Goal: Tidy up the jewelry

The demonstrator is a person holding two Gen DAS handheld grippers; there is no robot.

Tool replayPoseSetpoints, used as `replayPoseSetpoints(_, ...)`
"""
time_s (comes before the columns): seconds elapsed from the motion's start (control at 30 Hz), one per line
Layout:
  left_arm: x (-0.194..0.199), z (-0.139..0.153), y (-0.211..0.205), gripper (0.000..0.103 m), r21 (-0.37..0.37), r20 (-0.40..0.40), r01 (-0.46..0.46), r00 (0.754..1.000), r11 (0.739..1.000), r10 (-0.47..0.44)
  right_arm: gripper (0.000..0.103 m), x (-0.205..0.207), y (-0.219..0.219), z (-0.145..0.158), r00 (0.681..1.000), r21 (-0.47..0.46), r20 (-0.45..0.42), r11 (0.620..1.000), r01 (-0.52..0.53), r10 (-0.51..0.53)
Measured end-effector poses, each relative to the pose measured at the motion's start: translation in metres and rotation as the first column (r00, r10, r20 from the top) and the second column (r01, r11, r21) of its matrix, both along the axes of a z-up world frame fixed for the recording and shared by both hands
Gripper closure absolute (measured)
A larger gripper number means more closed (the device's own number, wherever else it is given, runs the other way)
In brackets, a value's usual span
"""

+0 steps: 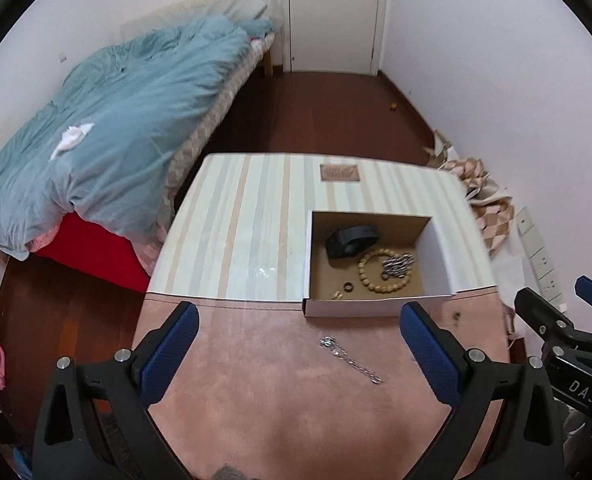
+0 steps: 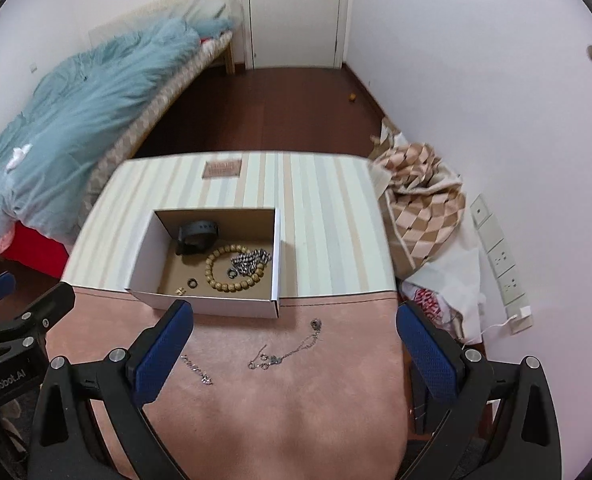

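Here we hold both tools above the pink mat (image 2: pixel 280 420) at the near edge of the table, and neither grips anything: the left gripper (image 1: pixel 300 340) has its jaws spread wide, and the right gripper (image 2: pixel 294 342) likewise stands wide apart and empty.

The cardboard box (image 2: pixel 216 306) sits where the mat meets the striped cloth (image 2: pixel 328 216), and it already holds a dark watch (image 2: pixel 198 234), a wooden bead bracelet (image 2: pixel 232 268), a heap of silver chain (image 2: pixel 252 262) lying over the beads, a small dark ring (image 2: pixel 192 282) and a small gold piece (image 2: pixel 181 291).

Three things remain outside, we judge: a short silver chain (image 1: pixel 350 360) on the mat just in front of the box, a longer thin necklace (image 2: pixel 284 350) lying loose toward the mat's right edge, and a small round bit (image 2: pixel 316 324) near the far end of that necklace; whether it is attached we cannot tell.

The risks lie in how thin these chains are. They lie flat on a soft, napped mat, so our pads could close on fabric and miss the links, or drag the mat along. A chain pinched at one end will hang and swing, and it may catch on the box's near wall or slip out before it clears the rim. Dropping it onto the chain heap could tangle them. The two tools also sit near each other, so reaching together risks a knock.
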State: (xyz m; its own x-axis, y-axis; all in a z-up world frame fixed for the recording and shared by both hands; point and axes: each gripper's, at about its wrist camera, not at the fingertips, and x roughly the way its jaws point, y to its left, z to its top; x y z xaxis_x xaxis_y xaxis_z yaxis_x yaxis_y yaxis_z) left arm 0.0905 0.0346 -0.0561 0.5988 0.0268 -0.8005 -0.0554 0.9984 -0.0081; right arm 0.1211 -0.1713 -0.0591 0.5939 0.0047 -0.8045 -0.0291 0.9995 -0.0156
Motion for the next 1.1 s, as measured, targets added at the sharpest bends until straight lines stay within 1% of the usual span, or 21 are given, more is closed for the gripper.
replayPoseSetpoints(0.2,-0.029,0.035,-0.004,0.0,-0.003,0.066,0.016,0.998,1.0,-0.016,0.0,-0.031,-0.004,0.039,0.997,0.014,0.076,1.0,0.002,-0.003)
replayPoseSetpoints(0.37,-0.046,0.052,-0.005,0.0,-0.007,0.095,0.023,0.995,1.0,-0.023,0.0,-0.054,-0.009,0.064,0.992,0.031,0.124,0.999,0.009,-0.013)
replayPoseSetpoints(0.5,-0.053,0.052,-0.007,0.0,-0.012,0.091,0.021,0.996,1.0,-0.02,0.0,-0.062,-0.01,0.068,0.992,0.046,0.129,0.999,0.007,-0.012)
replayPoseSetpoints(0.6,-0.053,0.046,-0.006,0.0,-0.02,0.074,0.008,0.997,1.0,-0.007,0.0,-0.061,-0.015,0.061,0.994,0.083,0.103,0.996,0.013,-0.021)
replayPoseSetpoints(0.73,-0.047,0.027,-0.004,0.0,-0.001,0.038,-0.035,0.999,0.999,0.035,0.0,-0.051,-0.027,0.038,0.998,0.114,0.045,0.993,0.044,-0.049)
replayPoseSetpoints(0.83,-0.04,0.002,-0.001,0.0,0.028,-0.008,-0.071,0.997,0.997,0.071,0.0,-0.04,-0.043,0.007,0.997,0.147,-0.025,0.986,0.079,-0.076)
replayPoseSetpoints(0.87,-0.037,-0.007,0.0,0.0,0.039,-0.027,-0.078,0.997,0.996,0.079,0.0,-0.036,-0.049,-0.01,0.994,0.158,-0.061,0.983,0.097,-0.088)
replayPoseSetpoints(0.93,-0.03,-0.03,0.002,0.0,0.055,-0.068,-0.092,0.993,0.994,0.096,0.001,-0.031,-0.054,-0.034,0.991,0.177,-0.096,0.978,0.108,-0.092)
replayPoseSetpoints(1.0,-0.024,-0.052,0.004,0.0,0.067,-0.116,-0.1,0.987,0.993,0.107,0.001,-0.024,-0.057,-0.066,0.985,0.203,-0.148,0.972,0.117,-0.088)
replayPoseSetpoints(1.07,-0.019,-0.072,0.005,0.0,0.084,-0.155,-0.107,0.981,0.991,0.119,0.004,-0.017,-0.056,-0.095,0.979,0.218,-0.189,0.968,0.12,-0.079)
replayPoseSetpoints(1.1,-0.015,-0.085,0.006,0.0,0.092,-0.179,-0.11,0.976,0.99,0.125,0.01,-0.013,-0.053,-0.108,0.976,0.219,-0.203,0.968,0.119,-0.074)
